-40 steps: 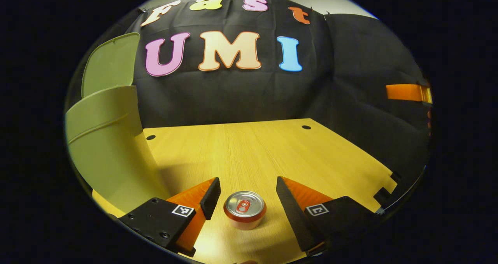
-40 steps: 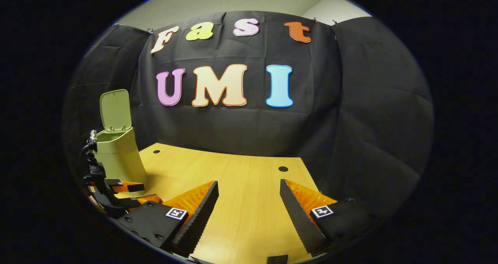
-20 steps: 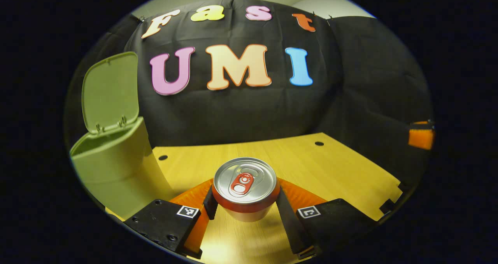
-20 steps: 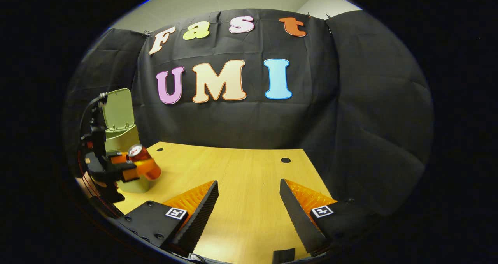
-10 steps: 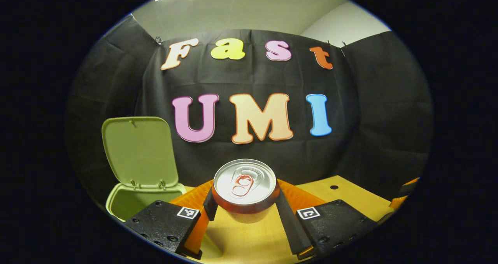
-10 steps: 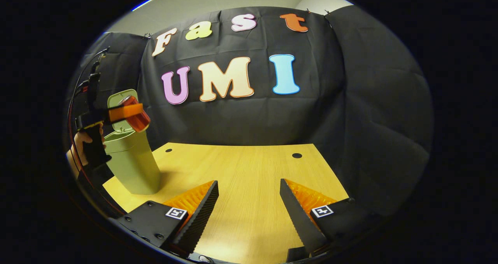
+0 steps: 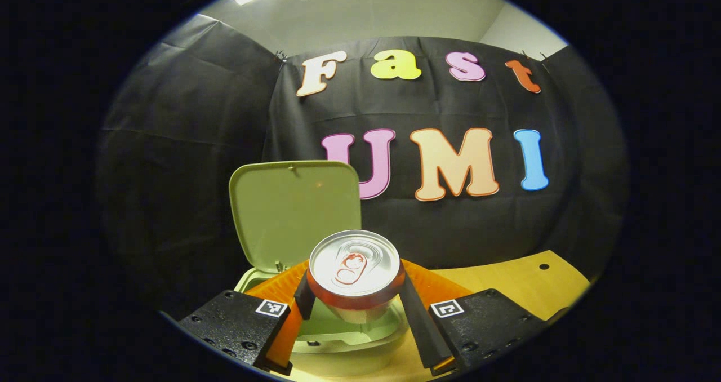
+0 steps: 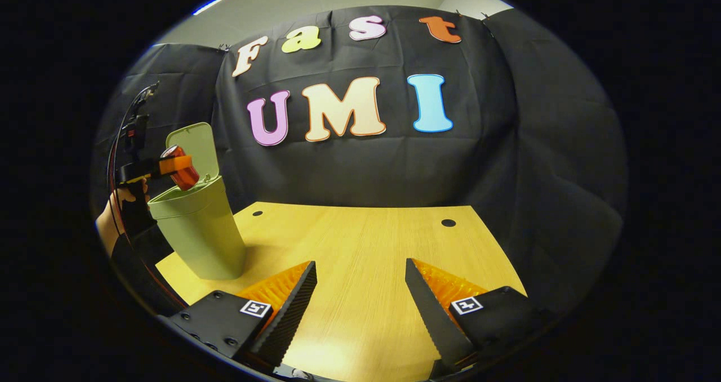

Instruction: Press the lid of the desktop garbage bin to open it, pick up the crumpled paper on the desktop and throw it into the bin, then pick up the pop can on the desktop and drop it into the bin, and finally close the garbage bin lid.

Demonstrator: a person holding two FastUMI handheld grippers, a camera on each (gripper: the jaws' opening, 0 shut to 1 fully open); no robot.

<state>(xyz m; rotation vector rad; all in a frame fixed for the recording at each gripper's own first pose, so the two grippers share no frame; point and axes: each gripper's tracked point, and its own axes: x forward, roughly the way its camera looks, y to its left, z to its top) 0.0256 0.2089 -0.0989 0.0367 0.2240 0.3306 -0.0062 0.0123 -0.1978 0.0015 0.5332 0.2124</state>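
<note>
In the left gripper view my left gripper (image 7: 355, 292) is shut on the red pop can (image 7: 355, 269), whose silver top faces the camera. Right below the can is the open mouth of the pale green garbage bin (image 7: 338, 342), its lid (image 7: 296, 213) standing upright behind. From the right gripper view, the can (image 8: 181, 168) hangs tilted over the bin (image 8: 197, 224) at the table's far left, held by the left gripper (image 8: 172, 165) in a person's hand (image 8: 112, 213). My right gripper (image 8: 360, 297) stands open low over the wooden table (image 8: 360, 247), nothing between its fingers. The bin's inside is hidden.
The bin stands near the table's left edge. Black cloth walls close the booth behind and on both sides. Two small round holes (image 8: 448, 222) mark the table's far corners.
My left gripper took hold of the can, lifted it off the table and carried it leftward over the open bin. The right gripper stayed open, shifting only slightly.
</note>
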